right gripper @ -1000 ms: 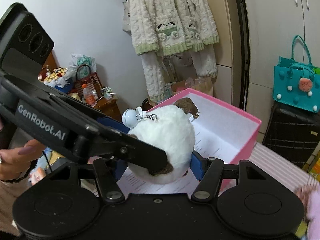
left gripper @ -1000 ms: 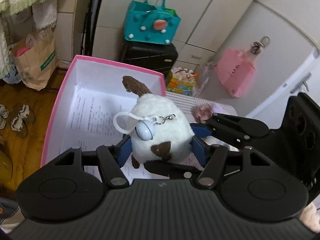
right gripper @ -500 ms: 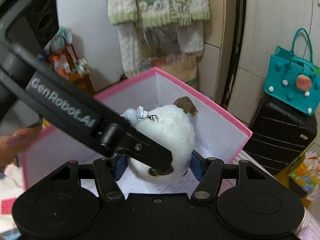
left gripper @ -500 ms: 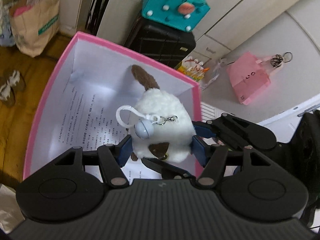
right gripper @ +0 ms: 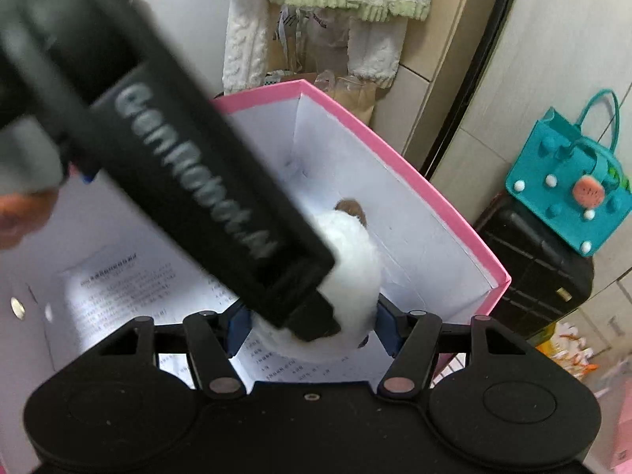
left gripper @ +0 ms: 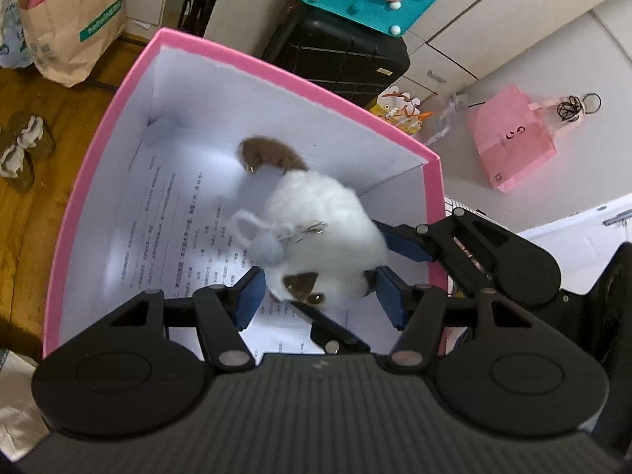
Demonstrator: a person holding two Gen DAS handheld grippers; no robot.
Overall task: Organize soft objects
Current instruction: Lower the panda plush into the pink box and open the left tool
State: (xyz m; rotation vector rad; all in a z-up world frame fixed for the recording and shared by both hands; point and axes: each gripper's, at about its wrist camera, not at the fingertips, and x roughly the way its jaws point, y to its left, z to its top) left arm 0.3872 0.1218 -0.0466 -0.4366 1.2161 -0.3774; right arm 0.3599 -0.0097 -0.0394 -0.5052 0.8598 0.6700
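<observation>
Both the left gripper [left gripper: 318,294] and the right gripper [right gripper: 312,328] are clamped on the plush toy [left gripper: 324,229] inside the pink box [left gripper: 252,61]; next, both should release it onto the paper [left gripper: 173,229].

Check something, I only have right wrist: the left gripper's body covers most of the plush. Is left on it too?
Observer: Yes. In left wrist, the left gripper has its blue pads against both sides of the white plush, near its brown-patched end.
Operator: Anything dangling?
Observer: A white clip loop and a pale blue ball hang off the plush's left side, over the printed sheet in the pink box.
Operator: Is my gripper clear of the box wall?
Observer: The right gripper comes in across the box's right-hand wall. Whether it touches the rim, I cannot tell.
</observation>
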